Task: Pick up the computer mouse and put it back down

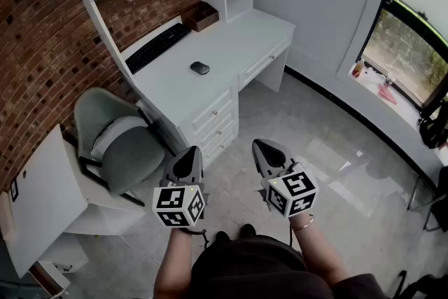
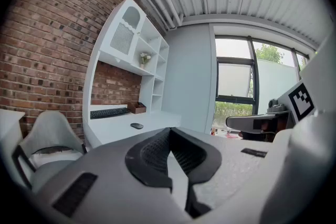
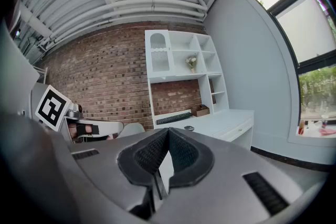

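- dark computer mouse lying flat on the white bench, far away from both tongs, touched by nothing.
- black keyboard just left of the computer mouse, along the brick wall, with a brown box at its far end.
- left tongs closed tight, tips together, nothing between them, held above the grey floor near the person.
- right tongs closed tight too, also empty, beside the left tongs with a gap between the two.
- both aimed toward the bench, tipped down only a little.
- grey chair by the near end of the bench, just left of the left tongs.
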A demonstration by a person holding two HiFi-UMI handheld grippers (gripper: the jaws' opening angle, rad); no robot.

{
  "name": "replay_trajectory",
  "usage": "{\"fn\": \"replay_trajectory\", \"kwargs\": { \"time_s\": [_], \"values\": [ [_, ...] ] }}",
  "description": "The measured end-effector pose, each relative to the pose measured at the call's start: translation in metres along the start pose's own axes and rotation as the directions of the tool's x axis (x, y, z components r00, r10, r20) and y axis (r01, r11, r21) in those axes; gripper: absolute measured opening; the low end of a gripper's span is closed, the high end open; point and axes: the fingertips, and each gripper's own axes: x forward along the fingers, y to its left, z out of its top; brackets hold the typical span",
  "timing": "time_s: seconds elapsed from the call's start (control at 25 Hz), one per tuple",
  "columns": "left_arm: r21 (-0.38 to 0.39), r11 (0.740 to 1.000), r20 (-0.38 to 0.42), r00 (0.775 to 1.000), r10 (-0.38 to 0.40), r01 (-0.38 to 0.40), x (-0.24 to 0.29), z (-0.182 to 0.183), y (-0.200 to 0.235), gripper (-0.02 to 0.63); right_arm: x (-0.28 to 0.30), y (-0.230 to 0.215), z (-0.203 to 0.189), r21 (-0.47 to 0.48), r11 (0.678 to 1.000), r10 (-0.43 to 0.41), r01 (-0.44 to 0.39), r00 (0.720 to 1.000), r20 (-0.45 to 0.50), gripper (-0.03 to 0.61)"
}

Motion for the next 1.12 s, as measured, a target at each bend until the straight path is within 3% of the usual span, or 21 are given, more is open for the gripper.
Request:
{"fn": "replay_trajectory", "kwargs": {
  "time_s": [0.88,1.12],
  "values": [
    [0.018,0.996,0.003,0.997,0.083,-0.083,-0.012,-0.004,-0.015,0.009,-0.010,-0.011,-0.004,0.052,0.996,0.075,-0.076,0.997,0.014,0.006],
    [0.020,0.994,-0.004,0.994,0.106,-0.106,-0.012,-0.006,-0.018,0.009,-0.007,-0.011,-0.009,0.064,0.992,0.111,-0.110,0.994,-0.008,0.044]
  ]
}}
